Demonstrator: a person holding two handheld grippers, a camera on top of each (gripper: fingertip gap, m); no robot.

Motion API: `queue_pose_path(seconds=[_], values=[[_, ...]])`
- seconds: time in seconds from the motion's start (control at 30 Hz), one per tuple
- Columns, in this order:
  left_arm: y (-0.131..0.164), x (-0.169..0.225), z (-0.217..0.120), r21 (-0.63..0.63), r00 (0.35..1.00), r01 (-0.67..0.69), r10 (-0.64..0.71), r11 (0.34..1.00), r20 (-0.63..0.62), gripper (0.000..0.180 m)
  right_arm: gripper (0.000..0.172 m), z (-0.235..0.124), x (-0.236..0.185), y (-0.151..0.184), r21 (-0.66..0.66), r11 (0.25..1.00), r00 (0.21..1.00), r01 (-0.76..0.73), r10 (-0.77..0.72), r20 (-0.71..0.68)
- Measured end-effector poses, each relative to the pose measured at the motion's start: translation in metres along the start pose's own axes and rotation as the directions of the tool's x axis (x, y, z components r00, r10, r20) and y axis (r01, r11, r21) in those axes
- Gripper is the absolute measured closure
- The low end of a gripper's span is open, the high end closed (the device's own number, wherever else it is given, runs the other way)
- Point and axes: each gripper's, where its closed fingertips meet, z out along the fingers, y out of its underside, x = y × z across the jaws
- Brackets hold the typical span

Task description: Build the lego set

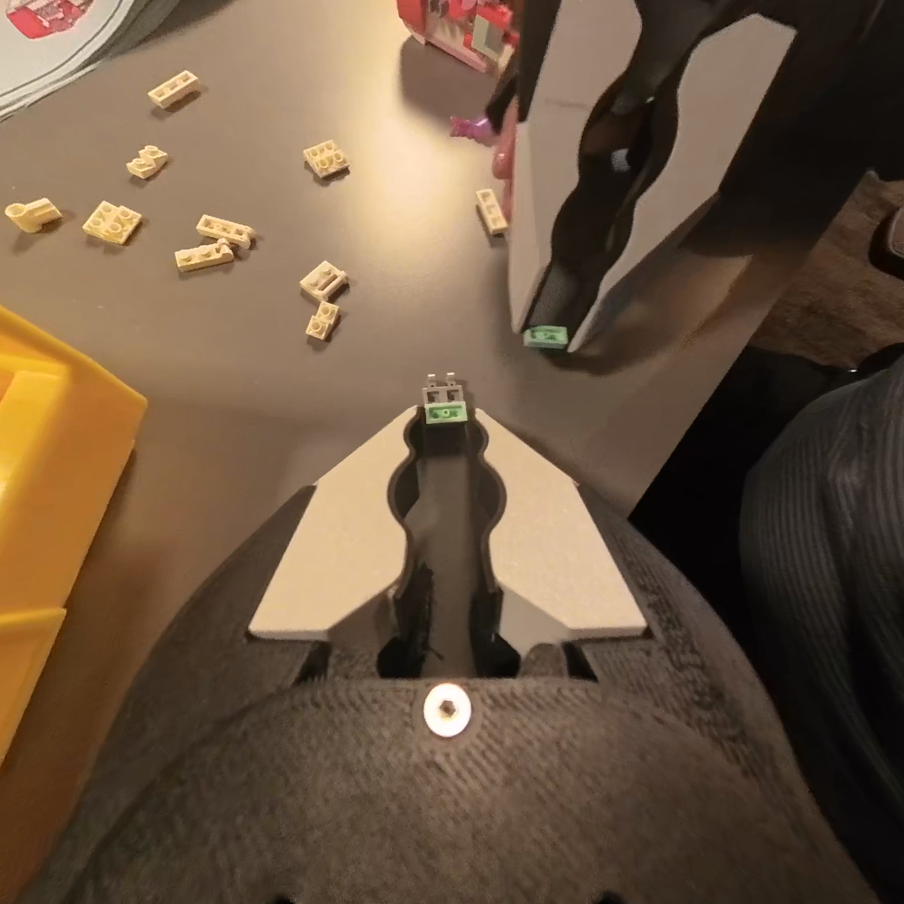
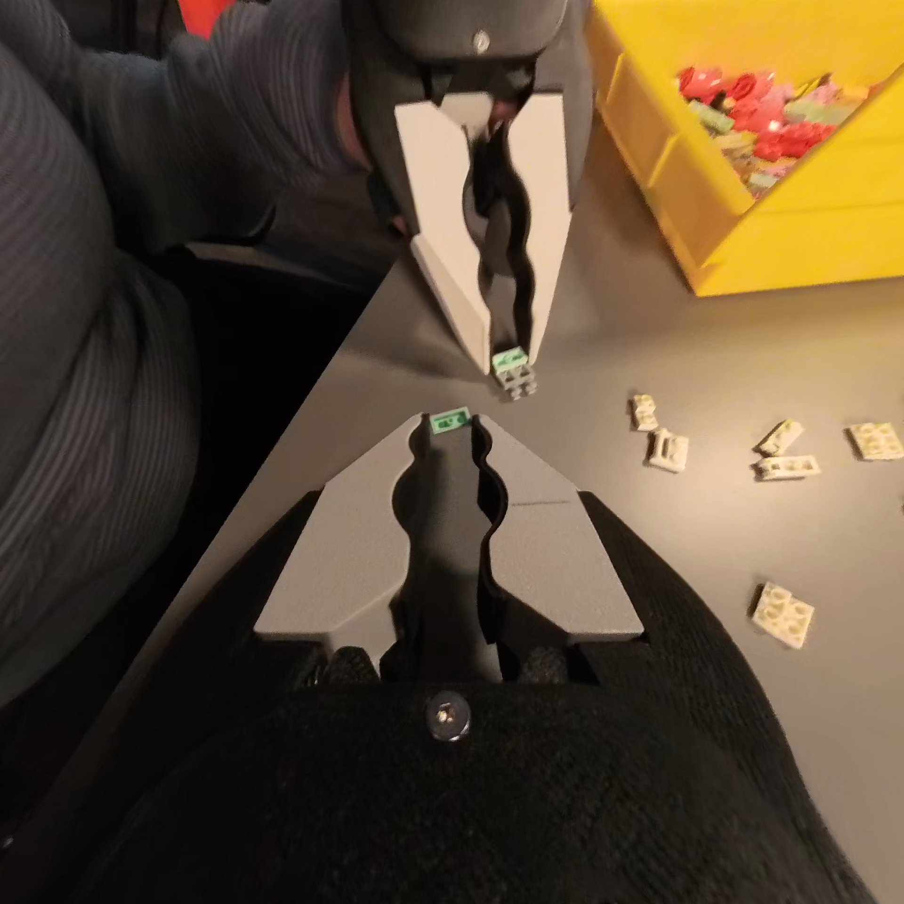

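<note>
Sitting at the left edge of the brown table (image 1: 244, 391) is a big yellow plastic bin (image 1: 58, 464), and many small cream plastic bricks (image 1: 210, 244) lie spread over the table's middle. Next, the left gripper (image 1: 446, 416) pinches a small green plastic brick with a grey clip piece stuck on it (image 1: 444, 402) between its two pale fingers, up above the table. Farther right, near the table's right edge, the right gripper (image 1: 547, 337) pinches a small flat green plastic brick (image 1: 545, 336), just beside a striped dark sleeve (image 1: 831, 538).
</note>
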Motion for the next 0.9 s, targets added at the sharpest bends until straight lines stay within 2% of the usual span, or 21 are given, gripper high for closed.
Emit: queue_pose_path(seconds=[0.23,0.47,0.9], values=[[0.001,0.009,0.000,-0.001,0.998,-0.053,0.053,0.999,-0.046,0.164,0.156,0.018,0.016,-0.012,-0.001,0.998,0.997,0.070,-0.070,-0.042],[0.001,0.012,0.000,0.006,0.995,-0.076,0.076,0.997,-0.057,0.164,0.156,0.025,0.018,-0.009,-0.040,0.995,0.996,0.088,-0.089,-0.014],[-0.001,0.010,-0.003,0.050,0.996,-0.053,0.056,0.997,-0.069,0.164,0.156,0.027,0.020,-0.010,-0.040,0.998,0.999,0.053,-0.053,-0.004]])
